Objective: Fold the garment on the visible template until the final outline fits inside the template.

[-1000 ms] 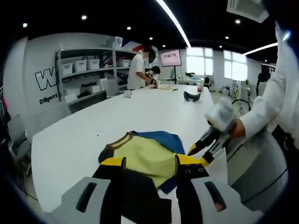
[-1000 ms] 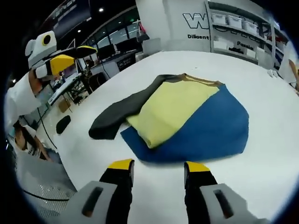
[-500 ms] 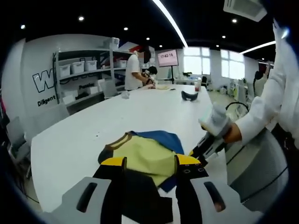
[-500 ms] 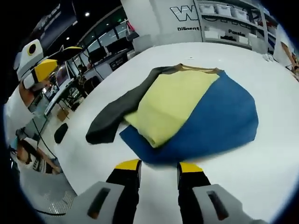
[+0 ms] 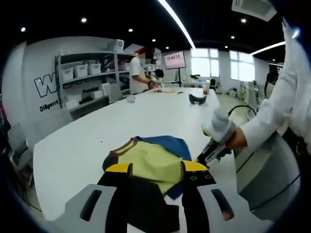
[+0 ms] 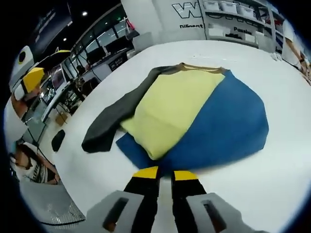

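Right gripper (image 6: 164,174) has narrowed and closed in on the garment's (image 6: 194,116) blue hem.
Its fingers, nearly shut, hold nothing; pinching one layer could drag the fold. Left gripper (image 5: 155,167) fingers spread, empty, above the garment on the desk (image 6: 272,179).

Long white table (image 6: 272,165), a yellow, blue and black garment (image 6: 184,116) flat on it.

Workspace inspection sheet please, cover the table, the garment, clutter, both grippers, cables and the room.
Surface: white table, long, bare around the work.
Job's things: garment lying partly folded, yellow panel over blue, dark sleeve trailing off to one side; template not discernible.
Clutter: dark object far down the table.
Grippers: right gripper jaws nearly together at the blue edge, grip unclear; left gripper open above the dark sleeve.
Cables: black cable beside the sleeve of the person.
Surroundings: shelving with bins, wall screen.
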